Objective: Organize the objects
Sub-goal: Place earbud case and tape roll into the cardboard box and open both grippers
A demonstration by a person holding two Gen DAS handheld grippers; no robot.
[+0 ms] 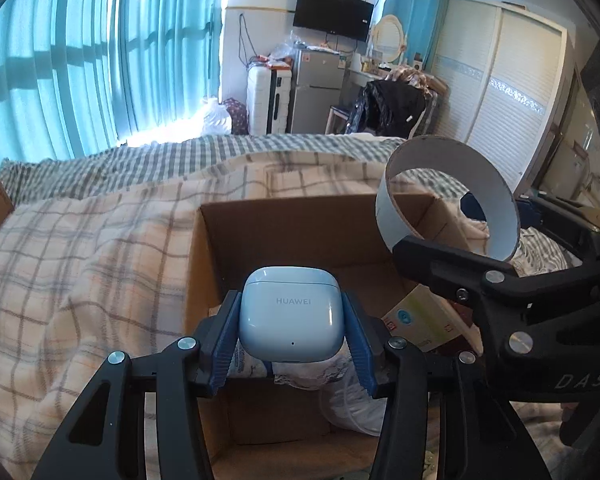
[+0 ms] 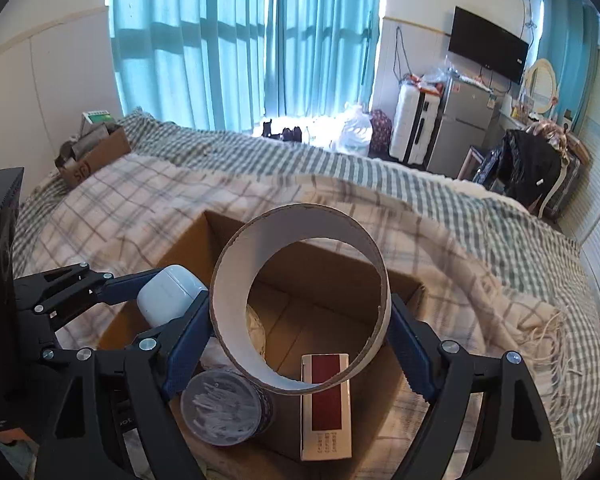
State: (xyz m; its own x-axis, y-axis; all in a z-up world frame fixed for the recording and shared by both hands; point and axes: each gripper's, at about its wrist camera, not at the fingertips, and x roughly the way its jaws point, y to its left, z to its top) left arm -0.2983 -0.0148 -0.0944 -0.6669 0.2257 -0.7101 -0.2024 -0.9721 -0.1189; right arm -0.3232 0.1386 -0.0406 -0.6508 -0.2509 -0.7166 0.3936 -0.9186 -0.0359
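A pale blue, rounded plastic earbud case (image 1: 292, 314) is clamped between the blue pads of the left gripper (image 1: 292, 344), above the open brown cardboard box (image 1: 228, 248) on the checked blanket (image 1: 80, 260). A wide white cardboard ring (image 2: 300, 300) is gripped across its width by the right gripper (image 2: 300, 344). Inside the box, a clear round tub (image 2: 220, 412) lies at seven o'clock and a red-and-white carton (image 2: 326, 404) at six o'clock in the right wrist view.

Glossy smooth plastic earbud case (image 1: 292, 316); matt cardboard ring (image 2: 300, 300) and box (image 1: 284, 232); soft woven checked blanket (image 1: 80, 264); ribbed blue pads (image 1: 224, 344).
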